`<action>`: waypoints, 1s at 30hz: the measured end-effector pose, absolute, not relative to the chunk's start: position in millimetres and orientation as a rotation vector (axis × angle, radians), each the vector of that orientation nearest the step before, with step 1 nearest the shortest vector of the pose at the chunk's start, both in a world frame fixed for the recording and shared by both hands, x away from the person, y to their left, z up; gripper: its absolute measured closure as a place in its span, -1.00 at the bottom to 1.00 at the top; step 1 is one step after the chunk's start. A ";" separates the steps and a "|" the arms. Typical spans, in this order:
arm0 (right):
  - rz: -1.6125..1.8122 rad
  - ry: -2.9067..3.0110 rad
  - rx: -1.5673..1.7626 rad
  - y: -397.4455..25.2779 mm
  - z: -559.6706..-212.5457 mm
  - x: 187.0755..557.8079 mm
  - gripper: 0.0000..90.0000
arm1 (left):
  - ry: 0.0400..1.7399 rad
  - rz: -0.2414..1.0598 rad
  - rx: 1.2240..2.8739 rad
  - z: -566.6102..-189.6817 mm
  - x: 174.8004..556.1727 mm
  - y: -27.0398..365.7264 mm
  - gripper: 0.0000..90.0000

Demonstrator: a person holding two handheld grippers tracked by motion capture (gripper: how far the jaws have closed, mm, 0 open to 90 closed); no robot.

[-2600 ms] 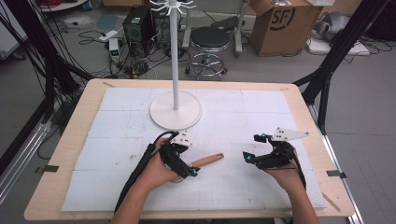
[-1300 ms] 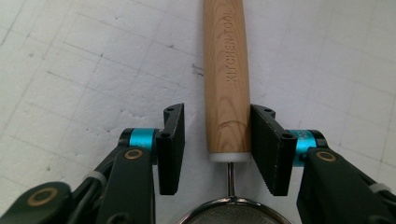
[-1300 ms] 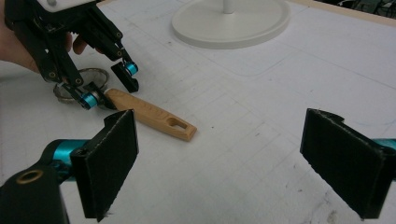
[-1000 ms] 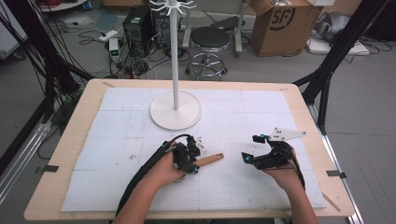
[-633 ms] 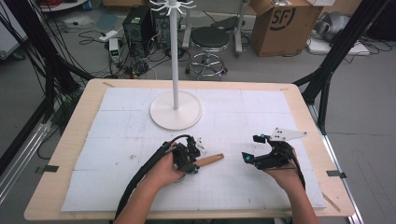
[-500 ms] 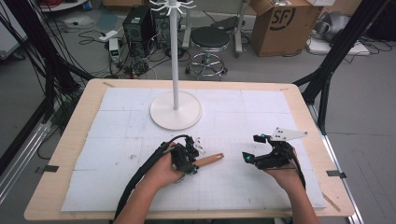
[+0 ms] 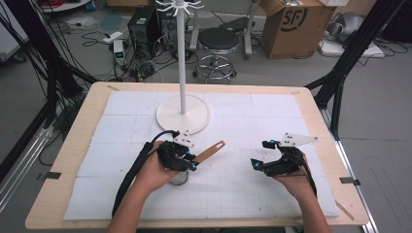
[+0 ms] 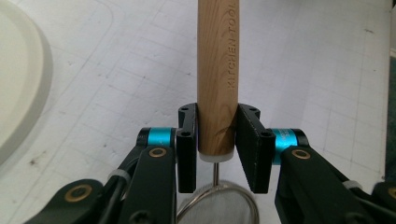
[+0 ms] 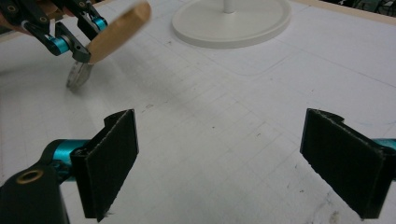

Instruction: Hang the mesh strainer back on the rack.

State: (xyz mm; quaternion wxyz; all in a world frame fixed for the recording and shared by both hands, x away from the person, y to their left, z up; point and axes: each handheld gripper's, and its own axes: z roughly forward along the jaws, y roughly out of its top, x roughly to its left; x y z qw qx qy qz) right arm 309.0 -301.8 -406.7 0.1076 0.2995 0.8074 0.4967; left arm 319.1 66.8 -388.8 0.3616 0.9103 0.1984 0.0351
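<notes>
Left gripper (image 8: 216,149) grips a small strainer (image 7: 180,177) by its wooden handle (image 8: 217,74); in the left gripper view both black jaws press flat against the sides of the handle near its lower end, where a thin metal stem runs down to the round mesh bowl (image 8: 217,205) just below the jaws. The words "KITCHEN TOOL" are burned into the wood. From the high view, the left gripper (image 7: 187,160) sits in the person's left hand (image 7: 154,171) over the middle-left part of the white gridded mat (image 7: 243,194), with the handle (image 7: 210,151) slanting up and to the right, its free end raised off the mat. The mesh bowl rests low, close to the mat under the hand; whether it touches the surface I cannot tell.

Right gripper (image 9: 219,163) is spread wide with nothing between its jaws, bare mat showing in the gap. In the high view it (image 7: 260,155) is held in the right hand (image 7: 296,177) over the right part of the mat, well apart from the strainer.

Farther back, a white stand (image 7: 183,112) with a round base and tall pole stands on the mat, near the handle's raised tip but not touching it. The mat covers a wooden table (image 7: 73,145).
</notes>
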 end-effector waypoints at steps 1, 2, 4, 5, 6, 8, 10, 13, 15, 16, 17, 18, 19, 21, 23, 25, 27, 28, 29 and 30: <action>1.465 2.376 0.884 -301.6 -406.7 308.9 -0.76 | 0.506 0.086 2.354 -389.3 319.9 66.5 0.56; 1.461 2.376 0.882 -301.7 -406.6 308.8 -0.76 | 0.503 0.087 2.355 -390.5 319.8 64.8 0.56; 1.462 2.376 0.880 -302.2 -406.6 309.0 -0.76 | 0.500 0.091 2.379 -392.9 320.1 60.9 0.56; 1.460 2.375 0.882 -302.4 -406.5 308.9 -0.76 | 0.499 0.088 2.384 -394.5 320.6 59.0 0.56; 1.465 2.374 0.884 -302.5 -406.5 309.0 -0.76 | 0.496 0.089 2.395 -395.9 321.2 56.9 0.56; 1.464 2.374 0.884 -302.6 -406.6 309.0 -0.76 | 0.501 0.089 2.426 -399.9 322.3 52.2 0.56; 1.463 2.376 0.883 -302.5 -406.6 309.0 -0.76 | 0.503 0.083 2.469 -406.3 323.6 46.8 0.56; 1.464 2.377 0.881 -302.7 -406.6 309.2 -0.76 | 0.489 0.086 2.540 -415.4 324.4 38.7 0.56; 1.467 2.375 0.884 -303.4 -406.3 308.9 -0.76 | 0.489 0.078 2.550 -419.2 325.0 35.8 0.56; 1.473 2.370 0.889 -303.6 -406.0 308.7 -0.76 | 0.491 0.077 2.556 -420.2 325.2 34.9 0.56; 1.473 2.365 0.882 -304.3 -405.9 309.1 -0.76 | 0.490 0.075 2.555 -421.4 326.1 34.3 0.56; 1.478 2.364 0.888 -304.5 -405.7 308.7 -0.76 | 0.500 0.065 2.555 -421.4 326.7 34.4 0.56; 1.478 2.366 0.888 -304.6 -405.7 308.8 -0.76 | 0.502 0.059 2.552 -421.5 327.5 34.8 0.56; 1.477 2.364 0.887 -304.5 -405.7 308.9 -0.76 | 0.510 0.047 2.547 -422.2 328.6 35.3 0.56; 1.474 2.369 0.883 -304.2 -405.9 309.0 -0.76 | 0.518 0.042 2.546 -423.3 329.4 35.3 0.55; 1.475 2.370 0.888 -303.6 -406.0 308.8 -0.76 | 0.521 0.054 2.561 -425.3 330.4 34.2 0.53; 1.473 2.372 0.885 -303.6 -406.1 308.9 -0.76 | 0.524 0.058 2.568 -426.6 330.8 33.1 0.51; 1.474 2.371 0.887 -303.6 -406.0 308.8 -0.76 | 0.529 0.057 2.570 -426.1 331.0 32.9 0.51; 1.474 2.370 0.888 -303.6 -405.9 308.7 -0.76 | 0.532 0.059 2.567 -426.3 331.1 32.7 0.51; 1.475 2.370 0.886 -303.8 -406.0 308.9 -0.76 | 0.526 0.063 2.567 -426.5 331.4 32.2 0.47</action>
